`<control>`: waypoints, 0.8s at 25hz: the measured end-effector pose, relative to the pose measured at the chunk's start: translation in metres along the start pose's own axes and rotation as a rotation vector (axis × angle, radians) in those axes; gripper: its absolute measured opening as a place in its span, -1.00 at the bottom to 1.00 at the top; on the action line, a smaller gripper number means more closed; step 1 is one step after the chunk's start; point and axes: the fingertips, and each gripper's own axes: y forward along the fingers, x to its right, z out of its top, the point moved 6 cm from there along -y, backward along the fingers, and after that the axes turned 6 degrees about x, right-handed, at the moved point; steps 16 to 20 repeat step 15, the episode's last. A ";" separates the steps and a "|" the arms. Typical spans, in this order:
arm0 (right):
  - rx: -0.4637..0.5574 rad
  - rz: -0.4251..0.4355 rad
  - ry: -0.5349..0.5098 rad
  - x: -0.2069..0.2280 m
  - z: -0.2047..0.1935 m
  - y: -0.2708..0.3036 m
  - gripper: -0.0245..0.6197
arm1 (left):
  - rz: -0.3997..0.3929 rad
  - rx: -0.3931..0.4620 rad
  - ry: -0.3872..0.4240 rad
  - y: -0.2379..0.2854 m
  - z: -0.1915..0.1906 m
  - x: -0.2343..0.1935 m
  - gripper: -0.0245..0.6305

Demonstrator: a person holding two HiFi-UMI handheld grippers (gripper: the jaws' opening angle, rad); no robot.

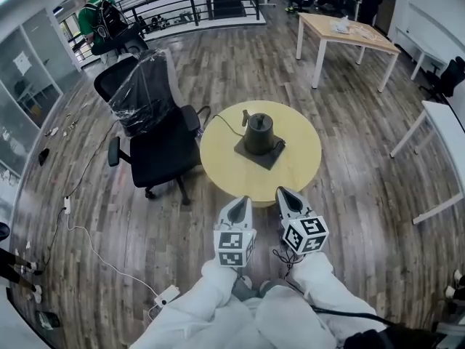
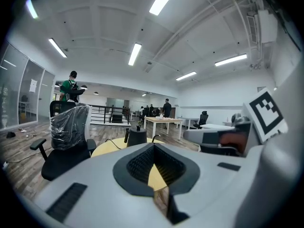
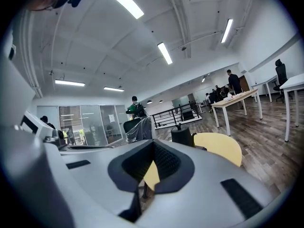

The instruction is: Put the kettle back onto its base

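kettle (image 1: pixel 258 131) 1 | base (image 1: pixel 270 156) 1 | round table (image 1: pixel 221 162) 1 | wrapped chair (image 1: pixel 154 133) 1

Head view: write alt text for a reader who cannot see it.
A dark kettle stands on its square base on a round yellow table. The left gripper and right gripper, both shut, hover side by side at its near edge; a black chair stands beside it.

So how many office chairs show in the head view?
2: a black plastic-wrapped office chair just left of the round yellow table, and a second black office chair at the far right edge. Others may be hidden.
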 end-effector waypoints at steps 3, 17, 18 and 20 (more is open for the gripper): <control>-0.004 0.003 -0.001 -0.005 0.000 0.002 -0.89 | 0.000 -0.001 -0.028 0.000 0.000 -0.004 -0.93; -0.012 -0.009 -0.008 -0.015 -0.003 0.001 -0.89 | -0.021 -0.008 -0.035 0.000 -0.001 -0.004 -0.93; -0.012 -0.009 -0.008 -0.015 -0.003 0.001 -0.89 | -0.021 -0.008 -0.035 0.000 -0.001 -0.004 -0.93; -0.012 -0.009 -0.008 -0.015 -0.003 0.001 -0.89 | -0.021 -0.008 -0.035 0.000 -0.001 -0.004 -0.93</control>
